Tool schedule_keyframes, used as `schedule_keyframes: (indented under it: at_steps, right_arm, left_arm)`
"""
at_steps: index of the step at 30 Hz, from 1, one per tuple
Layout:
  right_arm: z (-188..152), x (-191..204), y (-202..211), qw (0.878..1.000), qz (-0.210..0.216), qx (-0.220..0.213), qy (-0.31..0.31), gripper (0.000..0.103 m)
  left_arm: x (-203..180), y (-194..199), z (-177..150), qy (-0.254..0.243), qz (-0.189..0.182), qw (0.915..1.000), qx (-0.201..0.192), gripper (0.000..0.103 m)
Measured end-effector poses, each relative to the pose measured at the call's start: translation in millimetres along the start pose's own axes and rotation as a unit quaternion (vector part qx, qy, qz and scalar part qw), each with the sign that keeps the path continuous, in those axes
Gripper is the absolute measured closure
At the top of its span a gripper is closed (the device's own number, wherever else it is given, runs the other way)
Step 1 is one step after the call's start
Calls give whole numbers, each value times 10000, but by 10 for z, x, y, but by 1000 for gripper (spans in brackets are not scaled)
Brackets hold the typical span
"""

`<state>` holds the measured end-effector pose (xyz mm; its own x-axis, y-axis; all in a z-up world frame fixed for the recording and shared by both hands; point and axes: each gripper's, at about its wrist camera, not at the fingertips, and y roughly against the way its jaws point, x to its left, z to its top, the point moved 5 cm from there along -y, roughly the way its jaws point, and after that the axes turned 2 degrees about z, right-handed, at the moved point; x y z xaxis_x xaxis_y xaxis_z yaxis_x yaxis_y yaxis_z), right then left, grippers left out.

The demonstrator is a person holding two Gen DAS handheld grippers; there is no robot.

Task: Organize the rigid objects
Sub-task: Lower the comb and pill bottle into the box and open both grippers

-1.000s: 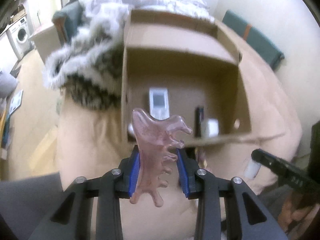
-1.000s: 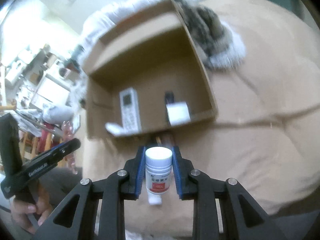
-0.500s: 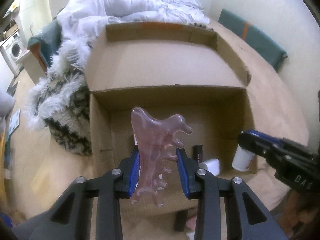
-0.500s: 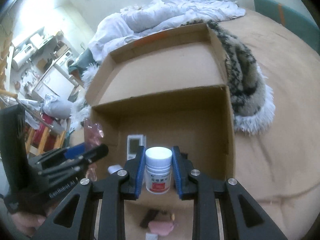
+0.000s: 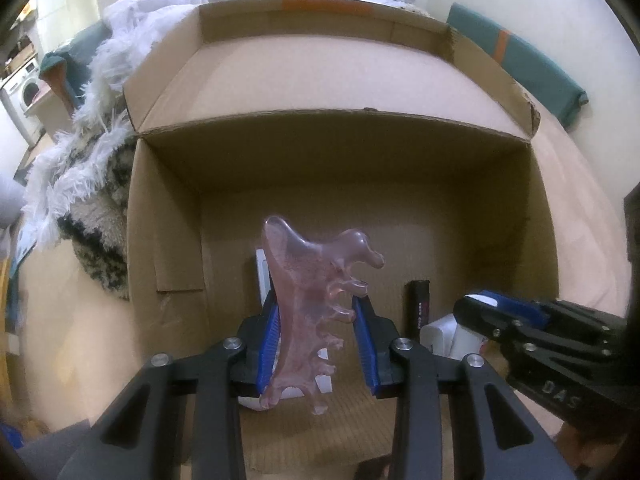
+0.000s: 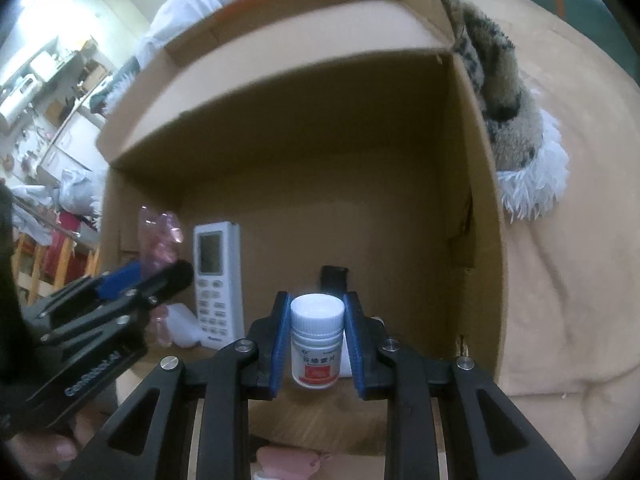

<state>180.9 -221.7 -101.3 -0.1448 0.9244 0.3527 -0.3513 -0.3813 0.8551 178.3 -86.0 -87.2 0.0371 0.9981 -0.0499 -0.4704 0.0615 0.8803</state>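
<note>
A translucent pink comb-like scraper (image 5: 316, 304), wavy-toothed, is clamped in the left gripper (image 5: 316, 344); a smooth white pill bottle (image 6: 317, 344) is pinched by the right gripper (image 6: 316, 344). Both have been carried from above the rim down into the cardboard box (image 5: 168, 264), so release seems near. Beyond, a glossy remote (image 6: 216, 280) is seen on the matte floor

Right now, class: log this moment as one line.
left tool: shut on pink comb | right tool: shut on pill bottle | both over cardboard box
</note>
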Motion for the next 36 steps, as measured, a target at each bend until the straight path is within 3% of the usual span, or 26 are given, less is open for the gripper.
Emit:
schedule_keyframes:
  at_steps: [16, 21, 25, 26, 30, 34, 36]
  right_arm:
    - [44, -48, -227, 9995, -166, 228, -158, 76]
    - [47, -14, -249, 9994, -198, 276, -89, 76]
    - [82, 25, -248, 9995, -158, 259, -102, 76]
    - [94, 22, -248, 9995, -148, 247, -109, 76]
    - [105, 2, -225, 9996, -91, 224, -168, 75]
    - [139, -4, -202, 9995, -31, 180, -243, 74]
    - [126, -56, -153, 9996, -13, 135, -266, 58]
  left_arm:
    - [-5, -197, -106, 107, 158, 9998, 107, 71]
    - [33, -328, -129, 343, -54, 9987, 381, 70]
    - [43, -380, -111, 204, 195, 9988, 396, 69]
    - [29, -378, -109, 179, 206, 9989, 380, 68]
    - [-37, -310, -55, -18, 359, 9993, 135, 39]
    - [-95, -276, -27, -170, 427, 9989, 39, 38]
    - [-123, -277, -33, -190, 445, 9988, 29, 38]
